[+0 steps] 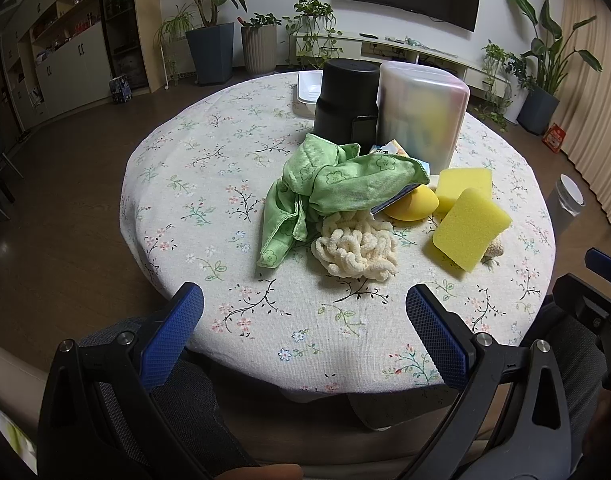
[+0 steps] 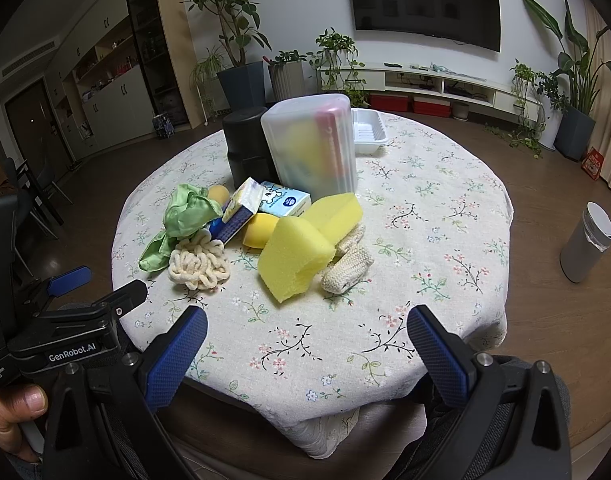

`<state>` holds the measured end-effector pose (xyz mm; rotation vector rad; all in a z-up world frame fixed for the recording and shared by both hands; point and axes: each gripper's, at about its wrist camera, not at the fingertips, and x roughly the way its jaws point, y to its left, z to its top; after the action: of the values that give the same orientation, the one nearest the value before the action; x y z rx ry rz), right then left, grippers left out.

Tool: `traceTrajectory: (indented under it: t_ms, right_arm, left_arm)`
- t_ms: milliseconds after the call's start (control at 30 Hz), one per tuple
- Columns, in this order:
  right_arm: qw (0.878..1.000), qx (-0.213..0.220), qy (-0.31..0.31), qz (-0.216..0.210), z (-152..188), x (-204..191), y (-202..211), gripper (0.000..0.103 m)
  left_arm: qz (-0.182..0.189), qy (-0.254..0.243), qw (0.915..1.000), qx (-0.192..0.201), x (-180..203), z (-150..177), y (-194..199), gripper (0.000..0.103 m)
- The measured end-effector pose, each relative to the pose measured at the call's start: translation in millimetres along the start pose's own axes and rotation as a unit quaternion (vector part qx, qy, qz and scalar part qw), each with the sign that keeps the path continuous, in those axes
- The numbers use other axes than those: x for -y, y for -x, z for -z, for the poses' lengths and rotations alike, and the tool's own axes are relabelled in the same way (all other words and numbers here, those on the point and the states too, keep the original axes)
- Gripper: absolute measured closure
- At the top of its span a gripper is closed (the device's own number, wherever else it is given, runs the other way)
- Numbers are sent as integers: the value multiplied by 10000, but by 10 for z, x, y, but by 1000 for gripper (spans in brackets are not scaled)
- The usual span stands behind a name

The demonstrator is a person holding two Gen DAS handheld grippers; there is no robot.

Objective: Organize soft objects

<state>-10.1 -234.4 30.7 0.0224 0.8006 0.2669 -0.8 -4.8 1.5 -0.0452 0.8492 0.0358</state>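
On the table point(image 1: 209, 184), a green cloth point(image 1: 325, 184) touches the cream yarn point(image 1: 357, 248); perhaps a sock point(image 2: 347, 266) lies right. Left gripper point(image 1: 304, 312) and right gripper point(image 2: 307, 332) stand wide, empty.

A round bench point(image 2: 445, 208) under a floral cloth carries a green cloth point(image 1: 325, 184), a cream chenille bundle point(image 1: 357, 252), yellow sponges point(image 1: 469, 228), a knitted piece point(image 2: 347, 266), a tissue pack point(image 2: 283, 199), a black canister point(image 1: 345, 96), a frosted container point(image 2: 311, 144) and a white tray point(image 2: 369, 130).
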Motion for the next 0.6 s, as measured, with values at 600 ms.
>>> traceTrajectory:
  t_ms: [600]
  right_arm:
    - [10000, -5, -2, -2, 6, 0, -6, 1]
  left_arm:
    - [3, 4, 10000, 0, 13, 2, -10, 0]
